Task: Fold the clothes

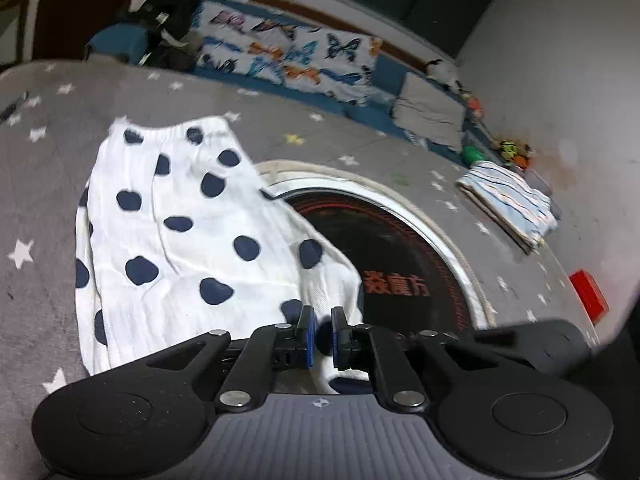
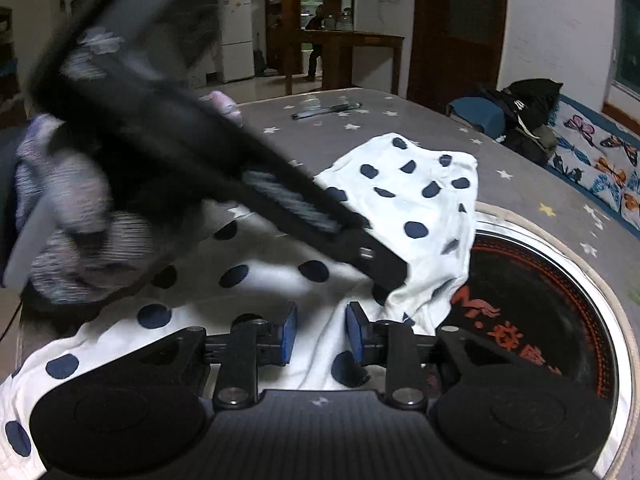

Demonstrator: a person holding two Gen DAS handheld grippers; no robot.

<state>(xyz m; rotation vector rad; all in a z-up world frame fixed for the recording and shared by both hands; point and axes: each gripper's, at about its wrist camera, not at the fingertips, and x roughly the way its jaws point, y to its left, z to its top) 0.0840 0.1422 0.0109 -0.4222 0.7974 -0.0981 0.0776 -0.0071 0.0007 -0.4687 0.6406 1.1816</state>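
Polka-dot garment (image 1: 176,224), white with navy spots, lies spread on the grey star-print tabletop (image 1: 48,184), reaching ahead and to the left of the left gripper (image 1: 324,334); its elastic waistband sits at the far end, and its near right corner drapes over the round black hotplate (image 1: 404,248) set into the table. Left gripper: blue pads nearly together with a fold of the near hem between them, so it reads as pinching cloth. Right gripper (image 2: 322,336): fingers spread, hovering over the fabric just ahead of it, nothing clamped; the left tool crosses its view as a blurred dark bar. A folded striped cloth (image 1: 508,204) rests far right. Judgement: a fold on the spotted piece is in hand, near edge being gathered. Next move calls for the right pads to close on the hem beside the left, then both to carry the edge toward the waistband evenly, keeping the cloth taut.
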